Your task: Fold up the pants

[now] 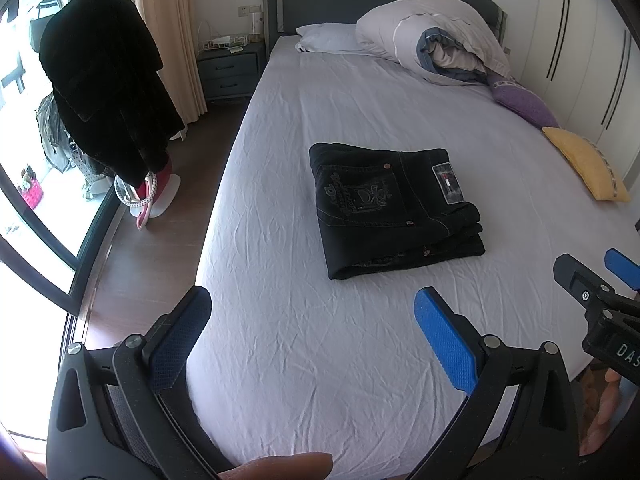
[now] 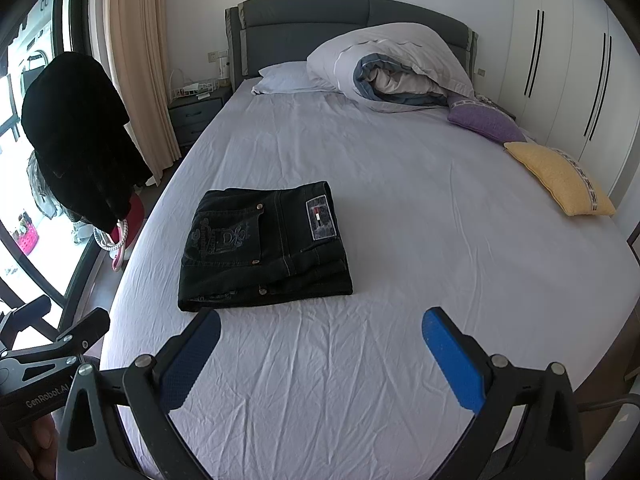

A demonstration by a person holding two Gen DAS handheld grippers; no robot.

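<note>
Black jeans [image 1: 394,208] lie folded into a compact stack on the lilac bed sheet [image 1: 312,344], back pocket and waistband label facing up. They also show in the right wrist view [image 2: 266,244]. My left gripper [image 1: 316,316] is open and empty, hovering over the sheet short of the pants' near edge. My right gripper [image 2: 320,332] is open and empty, just short of the stack's near edge. The right gripper's tips also show at the right edge of the left wrist view [image 1: 592,272].
A rumpled duvet [image 2: 394,66] and pillow [image 2: 286,78] lie at the headboard. A purple cushion [image 2: 484,120] and a yellow cushion [image 2: 560,178] sit at the bed's right side by the wardrobe. A black coat [image 1: 104,88] hangs left, near the nightstand [image 1: 230,70].
</note>
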